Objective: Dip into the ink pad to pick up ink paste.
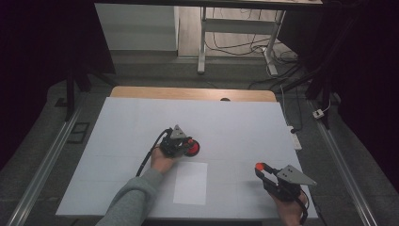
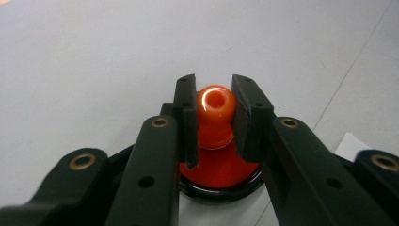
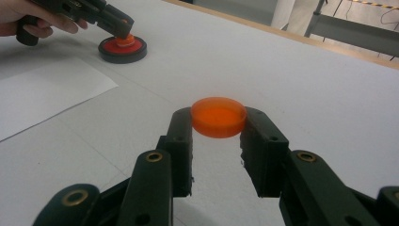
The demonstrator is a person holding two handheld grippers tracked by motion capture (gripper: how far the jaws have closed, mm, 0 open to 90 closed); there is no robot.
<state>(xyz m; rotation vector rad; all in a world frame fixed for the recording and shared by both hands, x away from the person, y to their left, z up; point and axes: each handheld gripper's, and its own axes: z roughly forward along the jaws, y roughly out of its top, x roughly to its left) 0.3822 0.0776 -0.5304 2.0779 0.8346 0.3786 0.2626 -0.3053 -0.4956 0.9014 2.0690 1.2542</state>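
Observation:
A round black-rimmed base with a red top sits mid-table, and an orange knob stands upright at its centre. My left gripper comes at it from the left, and in the left gripper view its two jaws are shut on the knob's head. At the front right, my right gripper is held just above the table. It is shut on a flat orange disc, gripped by its rim and lying level between the fingertips.
A white paper sheet lies near the front edge, between the two hands. The white board covers a wooden table. Beyond its far edge are desk legs and floor cables.

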